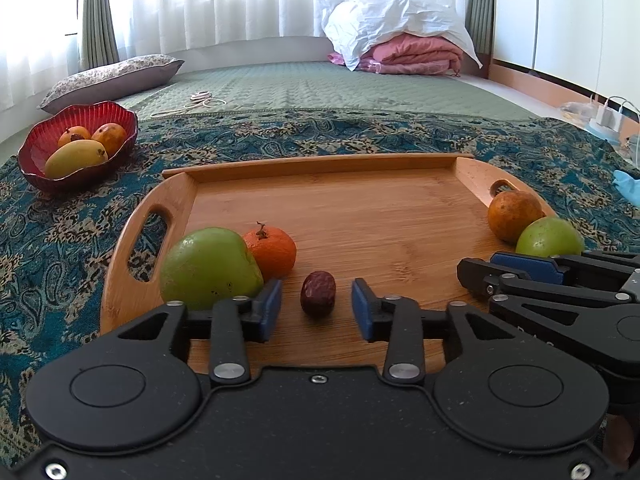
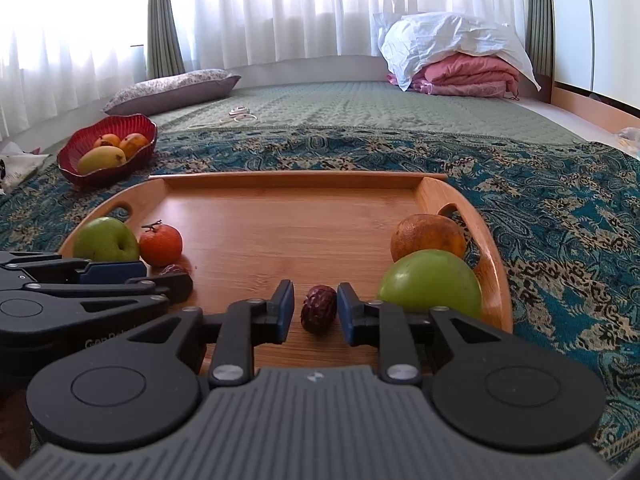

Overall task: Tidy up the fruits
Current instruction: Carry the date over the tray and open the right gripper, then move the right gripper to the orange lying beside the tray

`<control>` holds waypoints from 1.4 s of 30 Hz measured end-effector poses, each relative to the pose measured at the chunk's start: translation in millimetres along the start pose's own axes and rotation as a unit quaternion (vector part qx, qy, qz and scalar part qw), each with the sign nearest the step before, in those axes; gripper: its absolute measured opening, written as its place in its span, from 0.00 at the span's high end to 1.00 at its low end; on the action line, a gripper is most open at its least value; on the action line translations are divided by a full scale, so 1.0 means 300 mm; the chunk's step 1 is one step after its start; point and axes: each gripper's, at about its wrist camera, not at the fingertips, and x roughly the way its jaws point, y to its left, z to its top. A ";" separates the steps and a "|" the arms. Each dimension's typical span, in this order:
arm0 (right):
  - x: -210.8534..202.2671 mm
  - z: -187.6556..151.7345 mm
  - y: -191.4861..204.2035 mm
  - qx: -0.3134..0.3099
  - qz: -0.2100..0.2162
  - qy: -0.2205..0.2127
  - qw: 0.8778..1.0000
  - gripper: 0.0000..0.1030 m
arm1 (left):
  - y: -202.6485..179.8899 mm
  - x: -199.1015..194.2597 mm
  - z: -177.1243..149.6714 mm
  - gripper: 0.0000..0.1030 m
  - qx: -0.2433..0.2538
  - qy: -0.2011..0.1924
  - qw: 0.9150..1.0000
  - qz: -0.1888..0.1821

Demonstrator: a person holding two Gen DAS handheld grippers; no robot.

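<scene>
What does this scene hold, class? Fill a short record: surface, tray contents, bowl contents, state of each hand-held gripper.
surface: patterned cloth
tray: two green apples, two oranges, two dates
bowl: mango, two orange fruits
left hand-held gripper: open, date between jaws, untouched
right hand-held gripper: open, date between jaws

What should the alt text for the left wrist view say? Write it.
The left gripper has its fingers open around a dark red date, not touching it, on a wooden tray. A green apple and a mandarin sit at the tray's left.
</scene>
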 end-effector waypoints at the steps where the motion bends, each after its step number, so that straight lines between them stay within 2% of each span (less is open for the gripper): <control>1: -0.007 0.001 0.000 0.000 0.001 -0.002 1.000 0.52 | -0.002 -0.008 -0.002 0.60 0.002 -0.001 1.000 0.000; 4: -0.034 0.002 -0.005 0.002 0.008 -0.009 1.000 0.46 | -0.006 -0.029 -0.007 0.58 0.006 -0.004 1.000 -0.005; 11: -0.097 -0.001 -0.029 0.011 0.022 -0.029 0.999 0.37 | -0.009 -0.089 -0.019 0.45 0.009 -0.019 1.000 -0.010; 15: -0.130 -0.011 -0.039 0.009 0.021 -0.039 0.999 0.28 | -0.004 -0.118 -0.030 0.39 0.009 -0.027 1.000 -0.008; 22: -0.172 -0.029 -0.031 -0.007 0.019 -0.053 0.998 0.22 | 0.009 -0.157 -0.042 0.31 0.005 -0.035 0.999 -0.009; 24: -0.184 -0.038 -0.031 -0.011 0.017 -0.056 0.998 0.19 | 0.012 -0.166 -0.051 0.25 0.005 -0.036 0.999 -0.009; 30: -0.214 -0.068 -0.024 -0.032 0.016 -0.062 0.997 0.16 | 0.011 -0.191 -0.082 0.19 0.012 -0.039 0.999 -0.008; 42: -0.235 -0.132 -0.019 -0.060 0.022 -0.048 0.997 0.15 | -0.011 -0.209 -0.135 0.16 0.028 -0.029 0.999 -0.010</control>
